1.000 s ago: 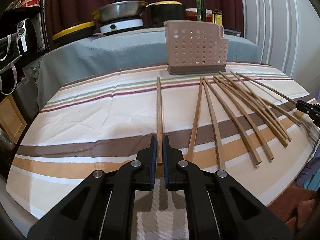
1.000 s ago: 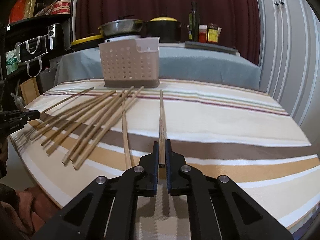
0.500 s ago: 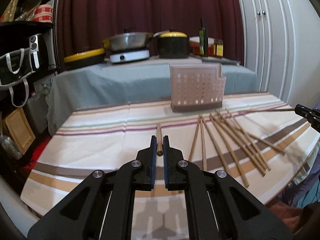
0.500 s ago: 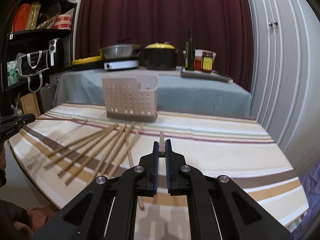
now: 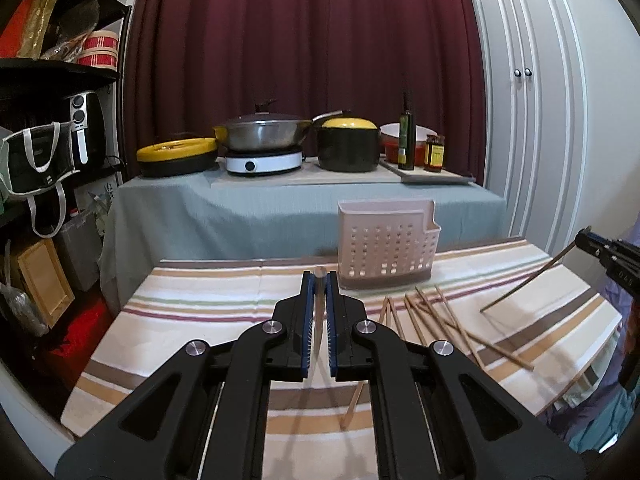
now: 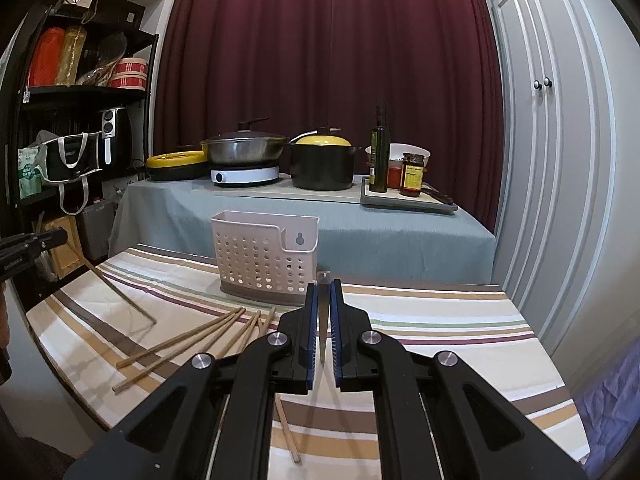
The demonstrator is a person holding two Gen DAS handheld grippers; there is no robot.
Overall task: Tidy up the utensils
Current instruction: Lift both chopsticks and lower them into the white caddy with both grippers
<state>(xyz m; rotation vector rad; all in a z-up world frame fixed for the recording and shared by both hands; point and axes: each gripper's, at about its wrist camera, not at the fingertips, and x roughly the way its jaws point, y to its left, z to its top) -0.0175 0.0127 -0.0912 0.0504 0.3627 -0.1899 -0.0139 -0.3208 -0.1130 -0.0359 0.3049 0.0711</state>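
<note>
Left gripper (image 5: 319,280) is clamped narrow on one chopstick (image 5: 319,304), which runs straight out between the blue pads (image 5: 306,320) and ends just past the tips; seen end-on, so its tilt can't be told. Right gripper (image 6: 325,285) likewise pinches a second chopstick (image 6: 322,320) between its pads, the blurred end poking just beyond the fingertips. Both tools are up off the striped tablecloth (image 5: 200,312), aimed at the table. The perforated utensil holder (image 5: 386,248) stands upright ahead of the left gripper and slightly to its right, near the far edge of the cloth; from the right gripper it sits ahead and slightly left (image 6: 266,258), hanging-slot side toward that camera. Loose chopsticks (image 5: 436,316) lie fanned on the cloth below and to the right of the left gripper, in front of the holder; in the right view the same pile (image 6: 200,336) is below-left of the tool, with one stick passing under the gripper body. At far right of the left view the right gripper (image 5: 600,246) shows with its stick angled down toward the cloth; at far left of the right view the left gripper (image 6: 36,240) shows the same way. Behind the table: a wok (image 5: 262,134) on a burner and a yellow-lidded black pot (image 5: 348,148) on a grey-covered counter.
</note>
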